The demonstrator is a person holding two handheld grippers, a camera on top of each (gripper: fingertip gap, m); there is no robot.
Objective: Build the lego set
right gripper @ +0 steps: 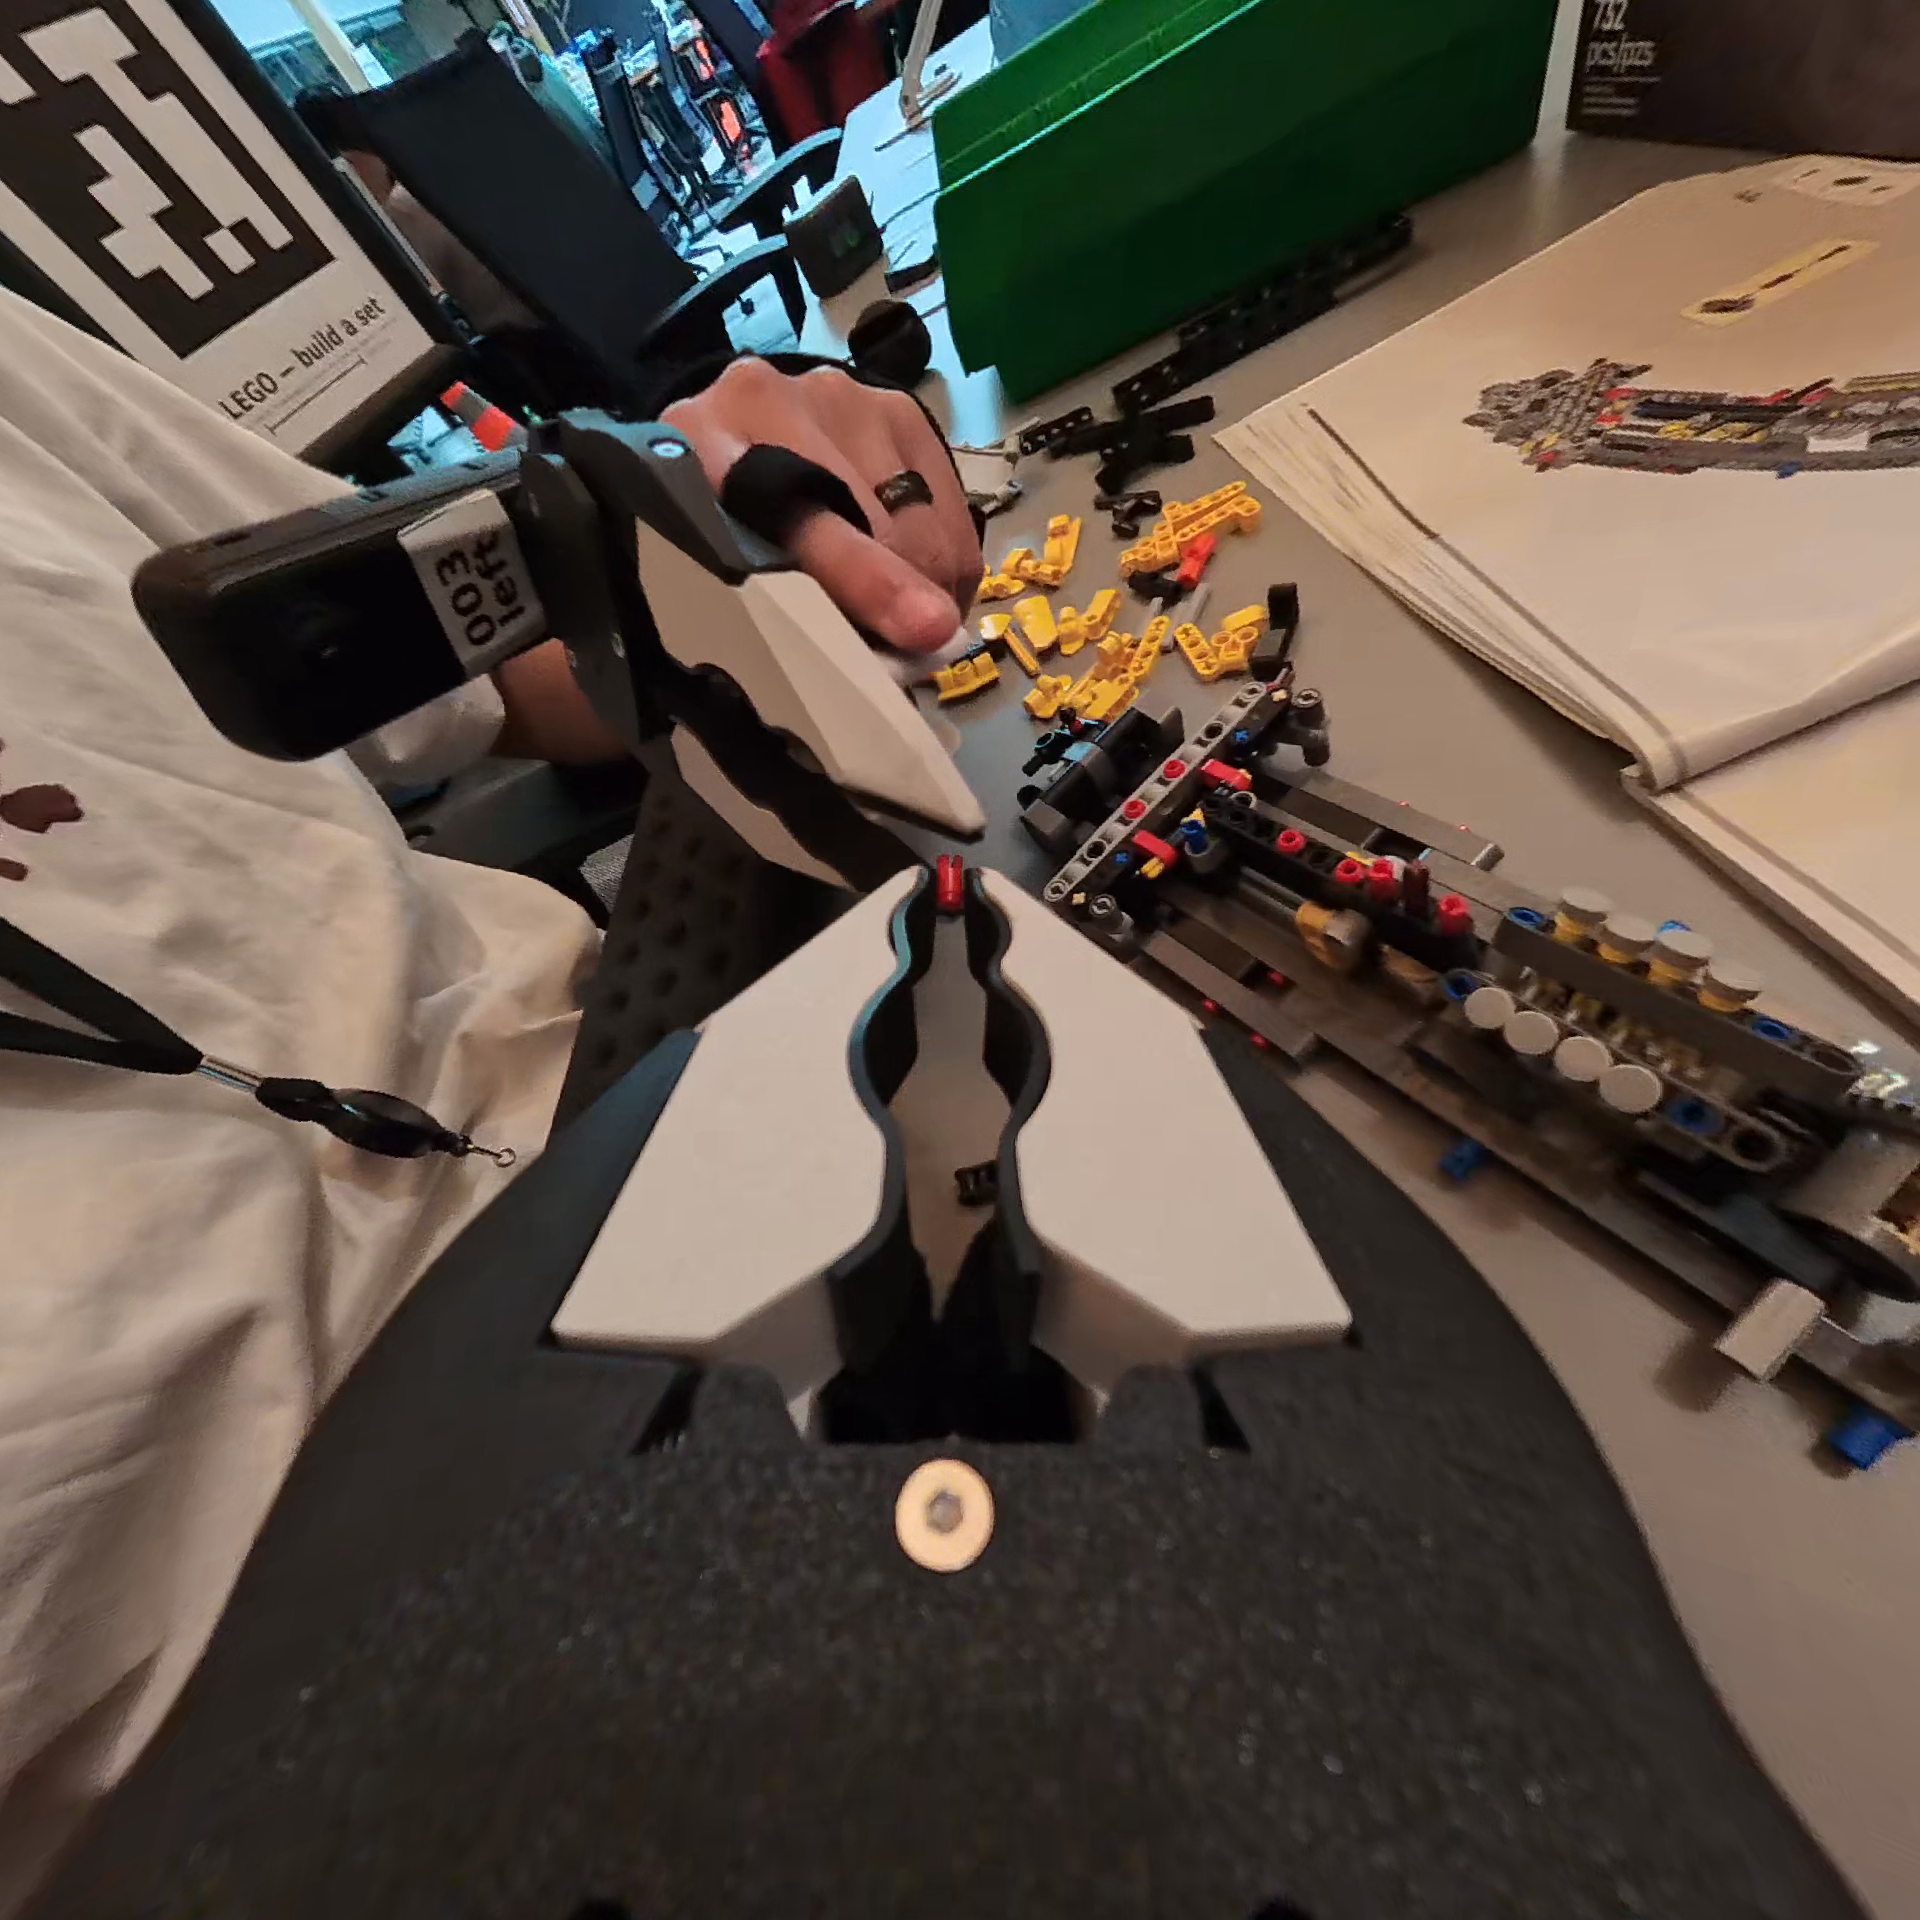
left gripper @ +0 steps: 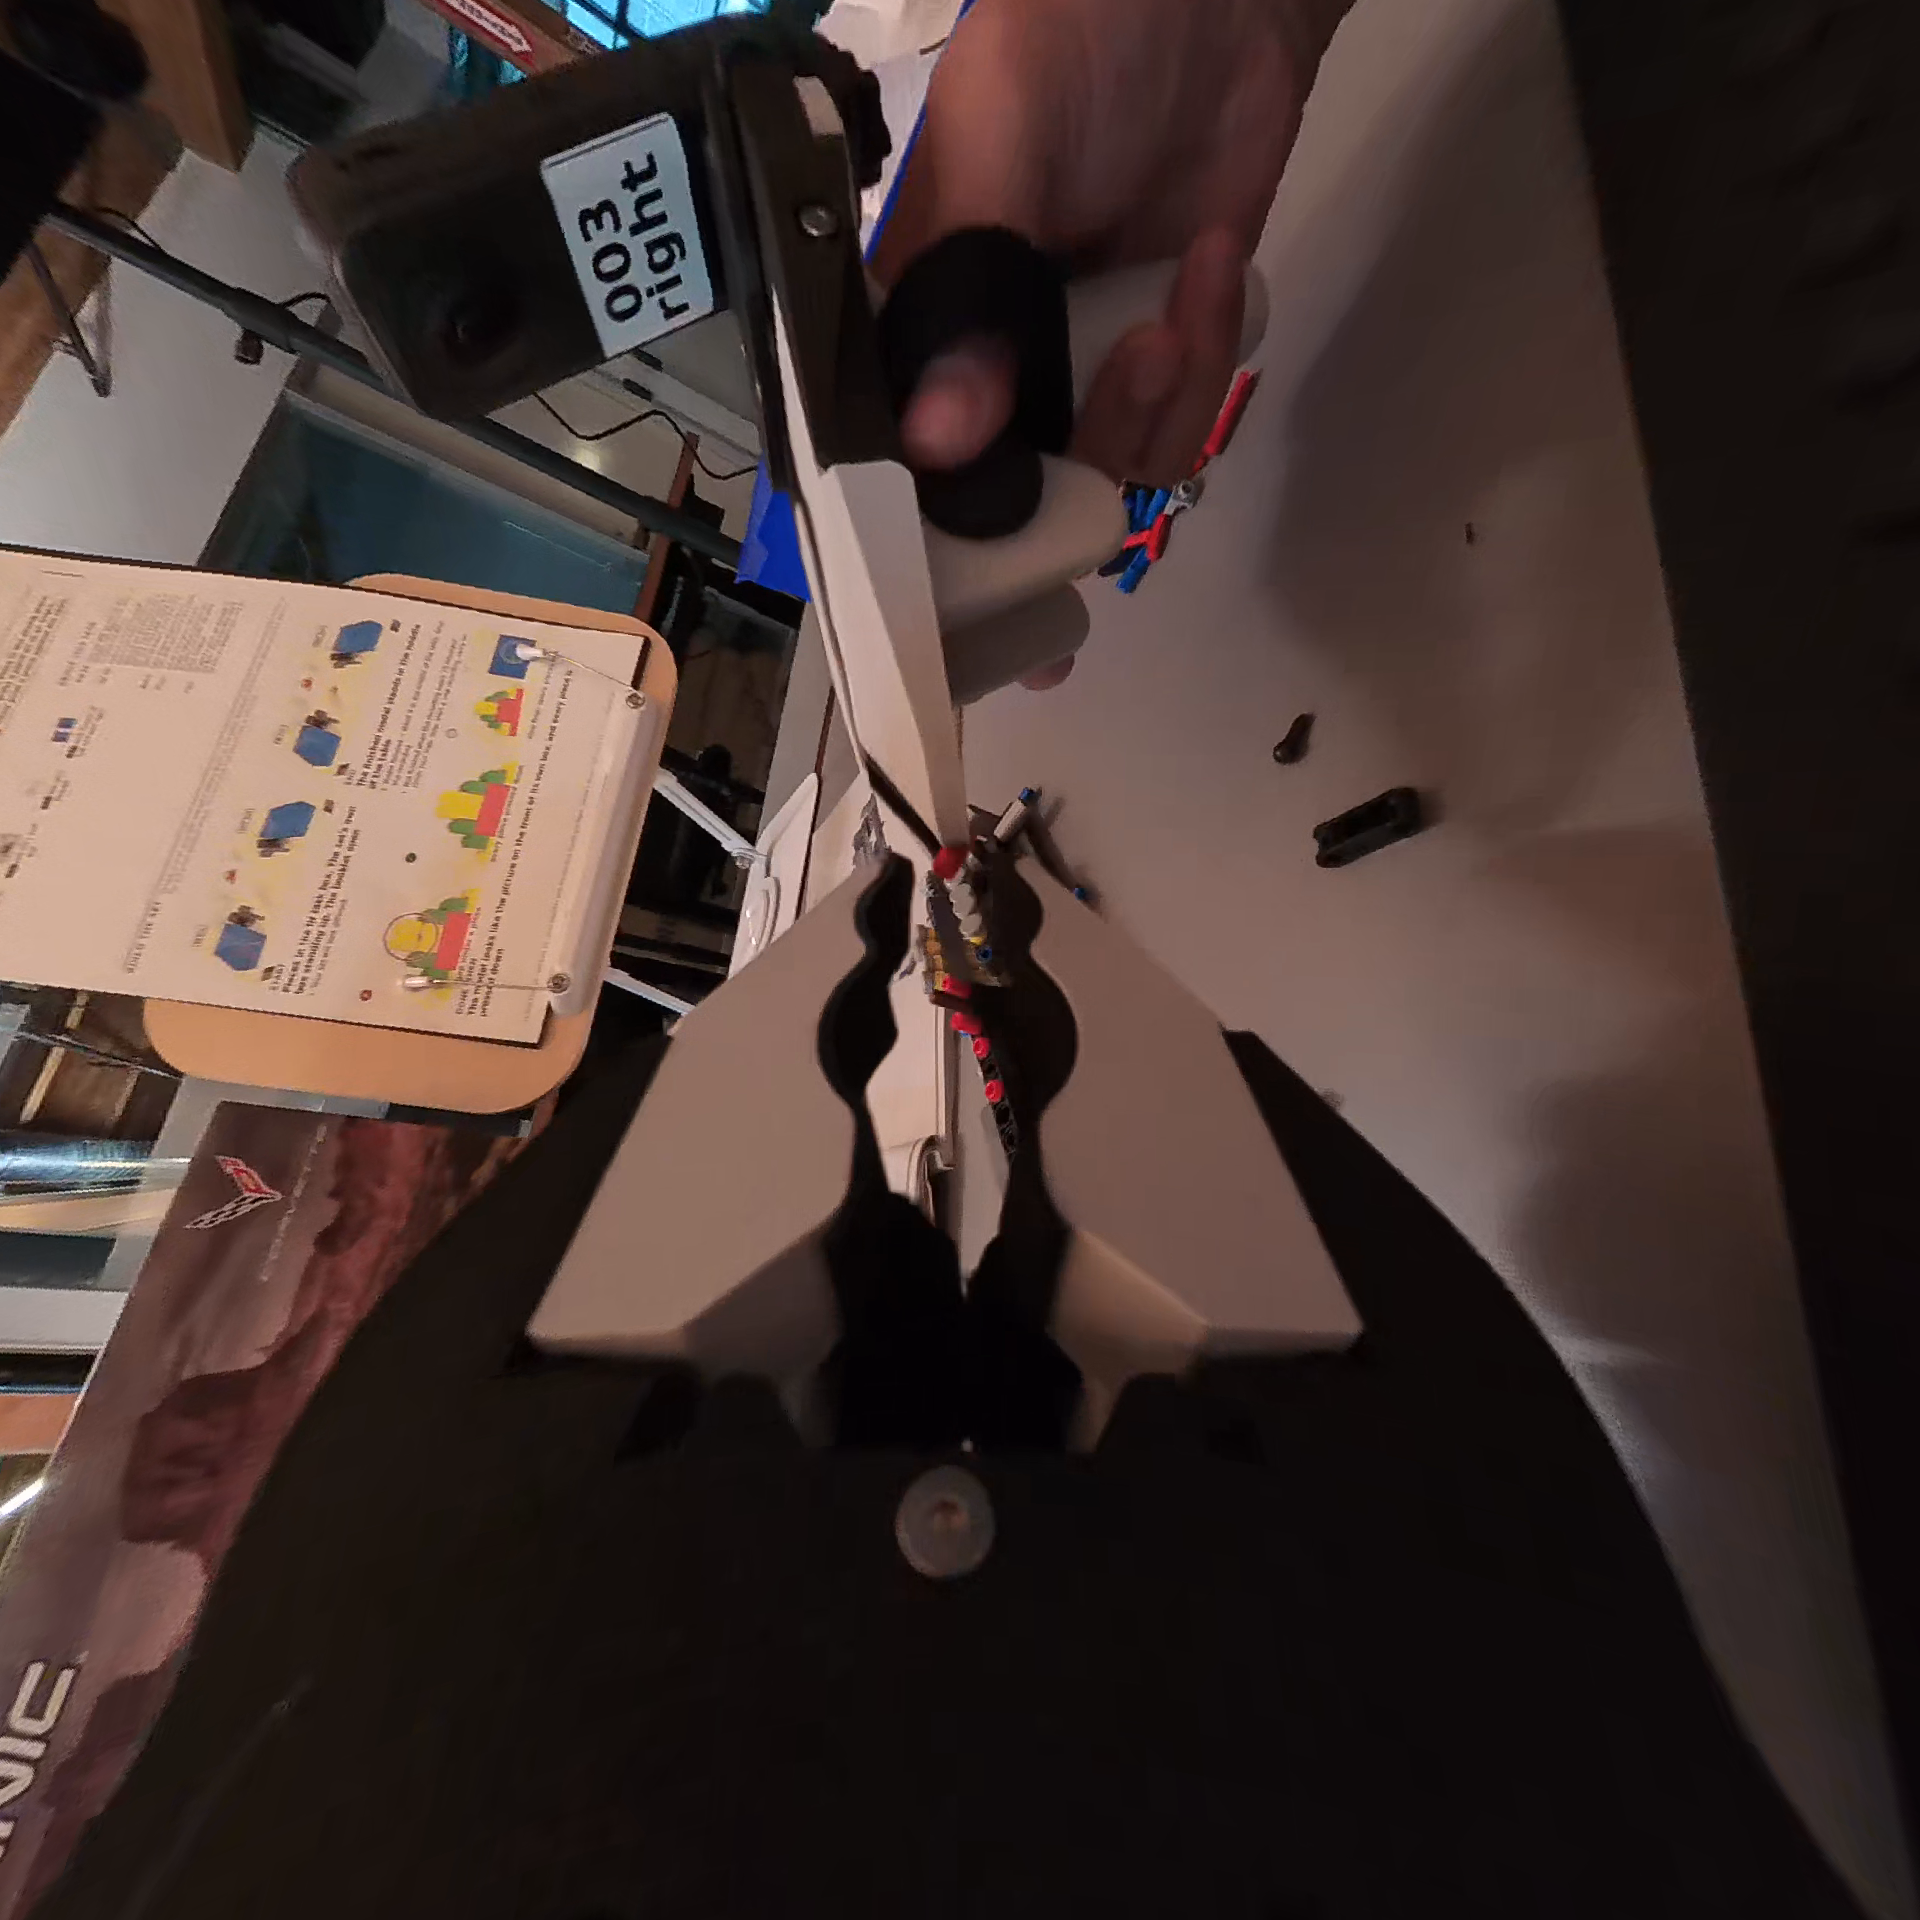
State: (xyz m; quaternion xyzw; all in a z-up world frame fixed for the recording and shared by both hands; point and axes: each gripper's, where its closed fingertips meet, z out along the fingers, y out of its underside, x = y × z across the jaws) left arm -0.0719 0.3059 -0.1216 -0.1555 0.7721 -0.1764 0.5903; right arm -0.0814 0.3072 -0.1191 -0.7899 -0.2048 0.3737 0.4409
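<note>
Red pin [right gripper: 947,879] pinched at the tips of the right gripper [right gripper: 948,883]. Left gripper [left gripper: 940,883] nearly closed, gripping nothing visible, its fingers [right gripper: 883,748] just above. Grey-and-black lego chassis [right gripper: 1403,935] lying on the desk [right gripper: 1558,1558] at 3 o'clock, yellow pieces [right gripper: 1101,623] at 1 o'clock.

Loose pieces [right gripper: 1101,623] behind model [right gripper: 1455,956]

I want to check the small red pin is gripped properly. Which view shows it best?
The right wrist view: the red pin sits sharp and centred, pinched at the tips of the right hand-held gripper. The left wrist view shows the red pin only as a small blurred speck against the model.
</note>
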